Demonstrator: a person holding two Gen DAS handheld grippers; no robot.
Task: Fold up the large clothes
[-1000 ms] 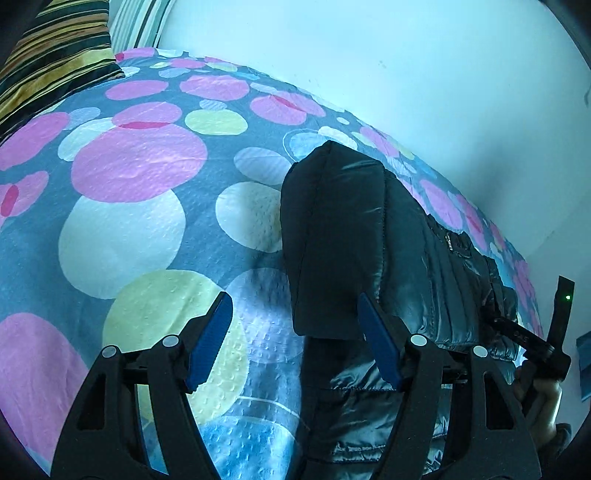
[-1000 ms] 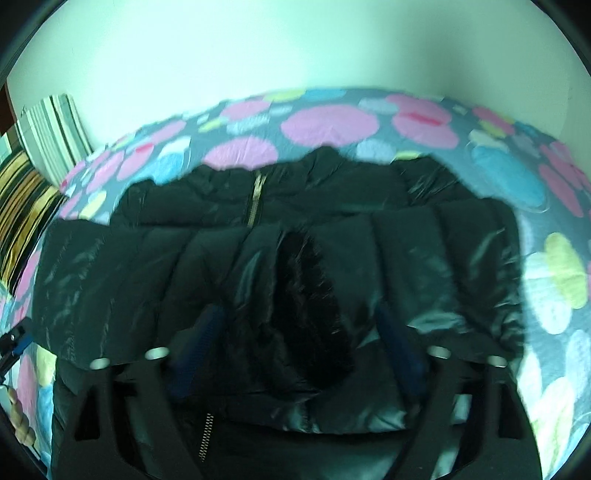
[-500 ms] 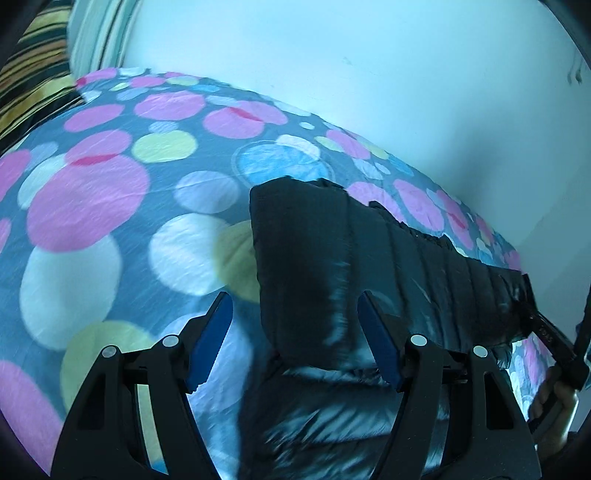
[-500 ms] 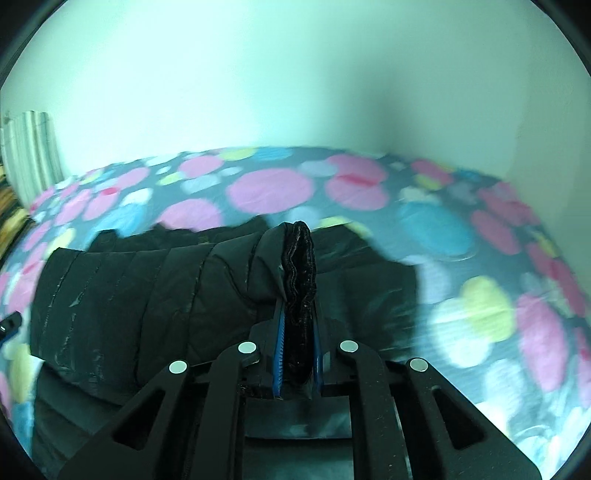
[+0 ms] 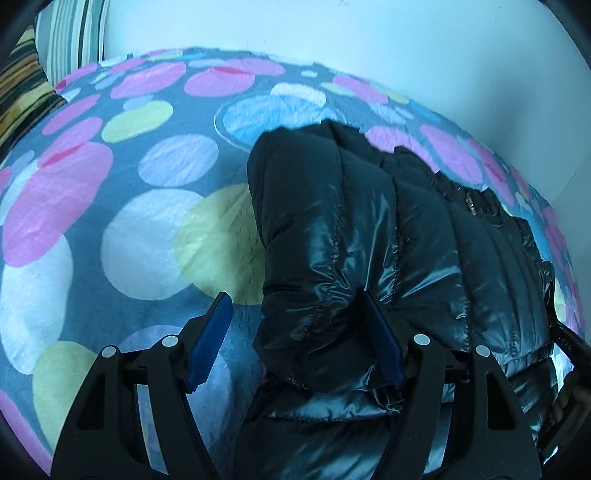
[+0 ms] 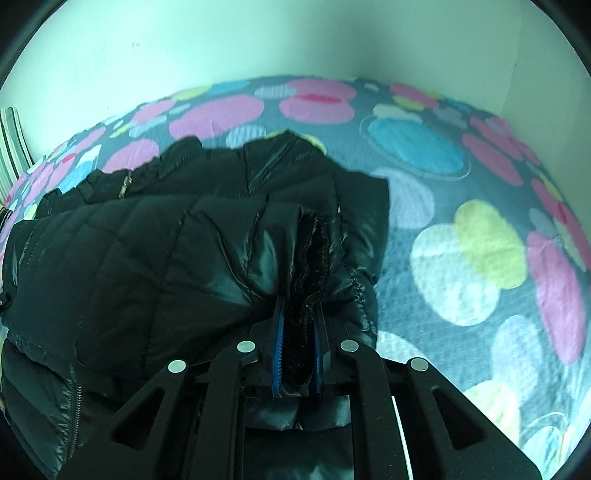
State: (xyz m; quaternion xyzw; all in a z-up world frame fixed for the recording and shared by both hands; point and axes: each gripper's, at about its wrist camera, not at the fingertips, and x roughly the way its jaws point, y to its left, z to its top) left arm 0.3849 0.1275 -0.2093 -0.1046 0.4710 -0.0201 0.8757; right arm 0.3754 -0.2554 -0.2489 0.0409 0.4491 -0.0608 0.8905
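A shiny black puffer jacket [image 5: 369, 229] lies folded on a bed with a sheet of coloured dots [image 5: 129, 240]. My left gripper [image 5: 295, 295] hovers at the jacket's left folded end and its jaws are opening. The jacket's corner sits between them beside the right pad, while the left pad [image 5: 210, 332] stands apart over the sheet. In the right wrist view my right gripper [image 6: 298, 302] is shut on a bunched edge of the jacket [image 6: 147, 258], held up off the dotted sheet [image 6: 461, 258].
A striped pillow [image 5: 26, 85] lies at the bed's far left, also seen as the striped pillow [image 6: 11, 147] at the left edge. A pale wall [image 5: 332, 33] runs behind the bed. Bare sheet lies left and right of the jacket.
The right gripper closed on the jacket's edge and carried it across, folding the jacket over. The left gripper moved along toward the jacket's left end, which now sits between its fingers.
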